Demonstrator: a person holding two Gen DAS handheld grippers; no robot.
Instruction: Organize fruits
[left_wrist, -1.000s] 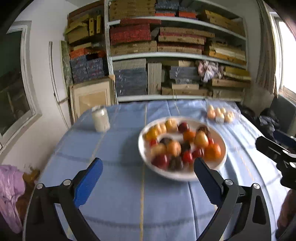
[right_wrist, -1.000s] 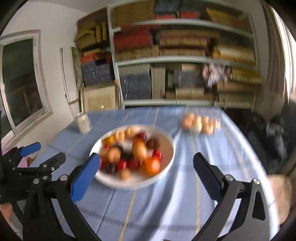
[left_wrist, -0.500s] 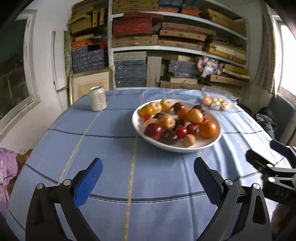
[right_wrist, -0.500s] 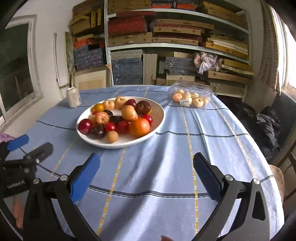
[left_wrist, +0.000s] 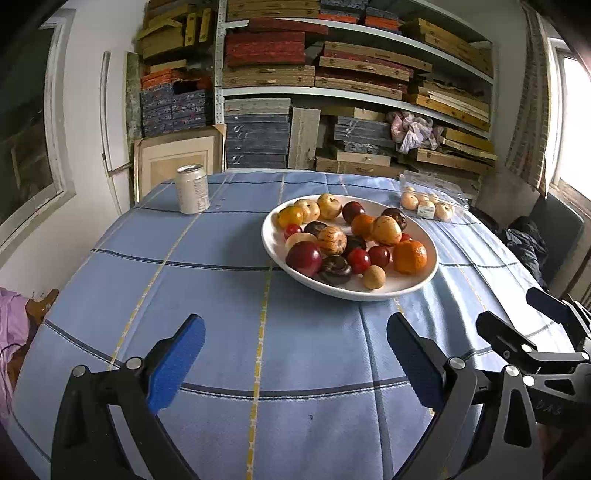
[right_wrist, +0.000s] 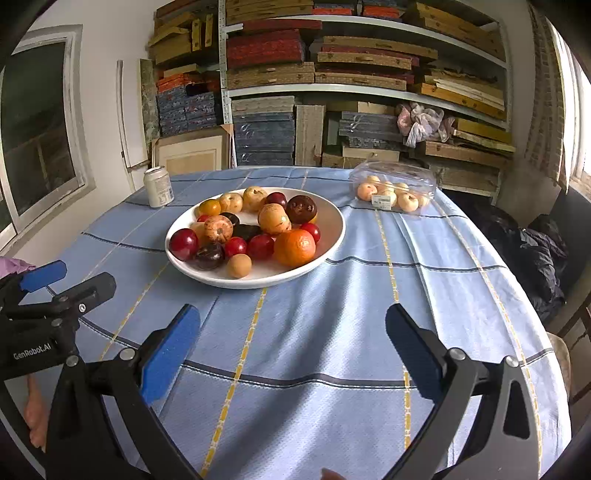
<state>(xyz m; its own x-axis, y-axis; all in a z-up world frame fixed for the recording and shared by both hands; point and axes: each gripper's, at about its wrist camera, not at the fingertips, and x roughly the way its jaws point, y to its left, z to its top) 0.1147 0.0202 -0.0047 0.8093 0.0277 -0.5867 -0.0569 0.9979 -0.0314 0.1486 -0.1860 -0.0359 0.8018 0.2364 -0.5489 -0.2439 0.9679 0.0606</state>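
1. Looking from the left wrist, the left gripper (left_wrist: 291, 354) hangs low over the blue checked tabletop (left_wrist: 221, 317). Its jaws are wide open and hold nothing. A white plate (left_wrist: 273, 236) full of fruits (left_wrist: 343, 240) sits farther back, near the middle. A big orange (left_wrist: 409, 256) lies at the plate's right side, and a dark red apple (left_wrist: 304, 258) at its near left. A drink can (left_wrist: 192, 189) stands upright at the far left. A clear box of small pale fruit (left_wrist: 430, 203) lies at the far right, apart from the plate.
2. Looking from the right wrist, the right gripper (right_wrist: 291, 350) also hangs over the cloth, near the edge. Its jaws are wide open and empty too. The plate is ahead and a bit left, and the clear box is far right.
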